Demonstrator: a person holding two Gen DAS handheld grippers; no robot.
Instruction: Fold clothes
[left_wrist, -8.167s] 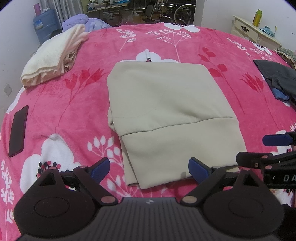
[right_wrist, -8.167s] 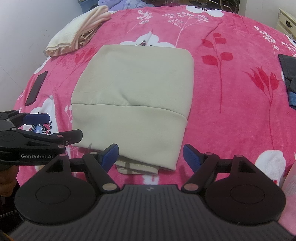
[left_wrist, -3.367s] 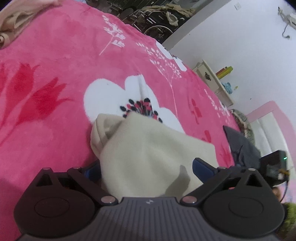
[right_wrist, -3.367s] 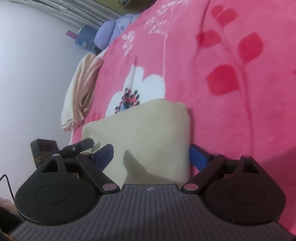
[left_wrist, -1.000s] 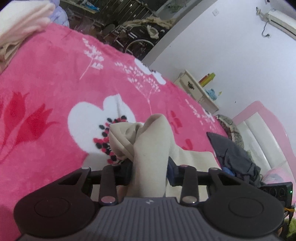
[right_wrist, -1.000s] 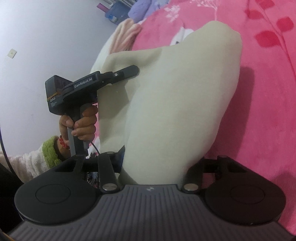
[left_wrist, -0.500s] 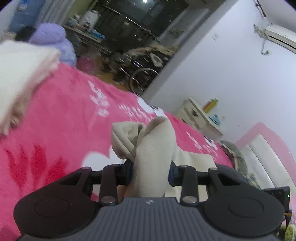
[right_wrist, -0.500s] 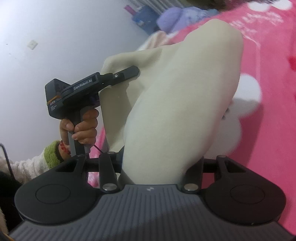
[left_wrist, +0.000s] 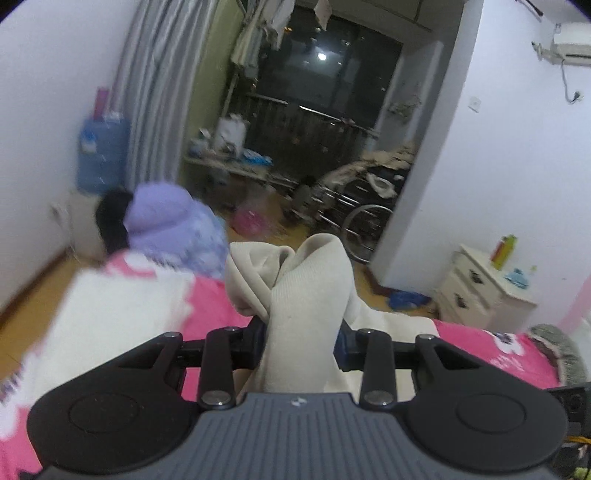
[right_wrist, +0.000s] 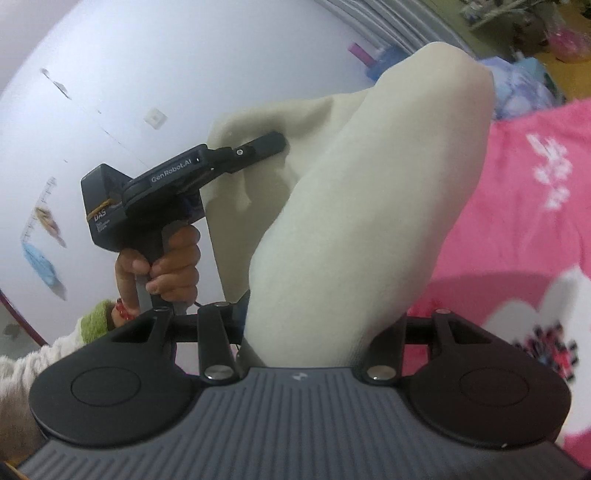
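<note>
I've got the left gripper (left_wrist: 301, 338) and right gripper (right_wrist: 321, 325) each pinching a far corner of the cream garment (right_wrist: 369, 206), lifted clear above the pink bedspread (right_wrist: 524, 206), probably so it can fold over.

The right gripper (right_wrist: 314, 328) is clamping a thick fold of the beige garment (right_wrist: 373, 206), which is bulging upward and filling the middle of the view. To the left, a person's hand (right_wrist: 166, 266) is gripping the handle of the left gripper (right_wrist: 273, 142), whose tip is pressing into the same cloth. The pink floral blanket (right_wrist: 517, 221) is lying on the bed behind.
</note>
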